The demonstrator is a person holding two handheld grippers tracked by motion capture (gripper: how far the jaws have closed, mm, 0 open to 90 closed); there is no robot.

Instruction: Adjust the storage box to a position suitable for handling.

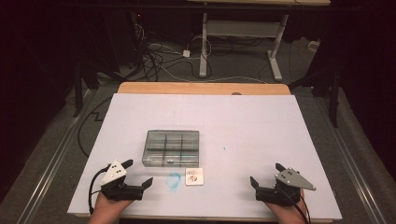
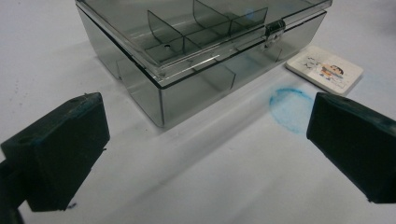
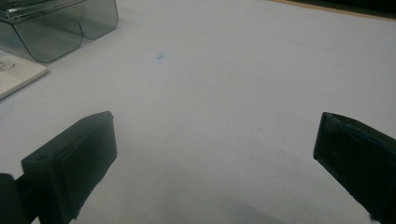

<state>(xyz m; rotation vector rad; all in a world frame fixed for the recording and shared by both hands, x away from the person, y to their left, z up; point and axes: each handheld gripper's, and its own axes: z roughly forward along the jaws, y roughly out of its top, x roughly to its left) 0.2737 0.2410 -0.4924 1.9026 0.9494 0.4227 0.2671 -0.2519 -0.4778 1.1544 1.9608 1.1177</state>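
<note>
A smoky clear plastic box with inner dividers and a latched lid sits left of the table's middle; the same box fills the top of the left gripper view, and a corner of the box reaches into the right gripper view. A small white card with a cartoon print lies just in front of it, and the card lies beside a blue smudge. My left gripper rests open near the front left edge, nothing between its jaws. My right gripper stands open at the front right, over bare paper.
White paper covers the wooden table. A tiny blue dot marks the paper right of the box. Beyond the table stand a desk frame and loose cables on the floor.
</note>
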